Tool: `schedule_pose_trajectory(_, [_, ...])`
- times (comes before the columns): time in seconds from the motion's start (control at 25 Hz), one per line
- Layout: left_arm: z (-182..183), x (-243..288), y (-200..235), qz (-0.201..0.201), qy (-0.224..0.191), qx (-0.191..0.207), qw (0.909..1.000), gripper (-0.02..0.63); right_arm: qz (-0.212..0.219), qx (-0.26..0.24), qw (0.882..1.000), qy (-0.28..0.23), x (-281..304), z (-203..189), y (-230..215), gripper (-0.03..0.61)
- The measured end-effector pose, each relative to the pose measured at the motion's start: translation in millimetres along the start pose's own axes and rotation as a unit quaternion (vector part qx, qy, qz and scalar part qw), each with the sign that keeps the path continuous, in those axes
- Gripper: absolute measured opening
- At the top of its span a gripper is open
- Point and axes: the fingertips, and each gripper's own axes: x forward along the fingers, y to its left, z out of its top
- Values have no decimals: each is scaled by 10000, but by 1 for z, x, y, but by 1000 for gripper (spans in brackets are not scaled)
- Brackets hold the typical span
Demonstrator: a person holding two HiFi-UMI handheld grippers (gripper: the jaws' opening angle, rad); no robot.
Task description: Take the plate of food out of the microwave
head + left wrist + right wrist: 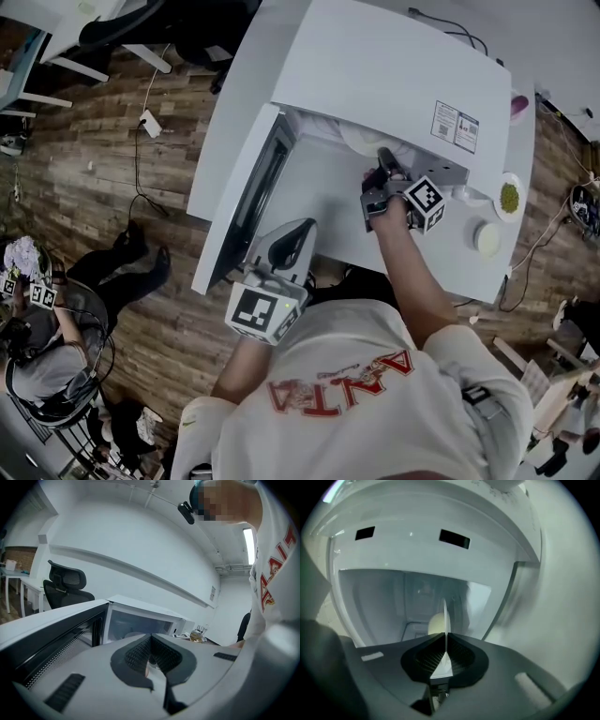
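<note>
**A:** Where is the plate of food?

**B:** It is inside the microwave [375,66], whose door [236,192] stands swung open on the left in the head view. The right gripper view shows the plate [446,613] edge-on. Its thin white rim runs up from between the jaws, and a pale, rounded piece of food [435,623] shows just beside the rim, deeper in the cavity.

**A:** So the right gripper has hold of it?

**B:** Yes. The right gripper [383,161] reaches into the mouth of the cavity with its jaws pinched on that rim, a pad pressing from each side.

**A:** And the left gripper?

**B:** The left gripper [296,236] hangs outside, in front of the microwave and just beside the open door, well apart from the plate. Its jaws are drawn together at the tips and hold nothing.

**A:** Is anything else on the table?

**B:** To the right of the microwave, the white table [459,277] carries a small dish [509,197] of something green. A round white dish [487,240] sits near it. I cannot tell what the white one holds.
</note>
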Motion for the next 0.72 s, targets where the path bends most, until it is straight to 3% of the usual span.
schedule_pose_trajectory(0.72, [5, -14, -19, -402, 45, 229, 9989, 7, 544, -19, 9985, -31, -50, -13, 24, 17])
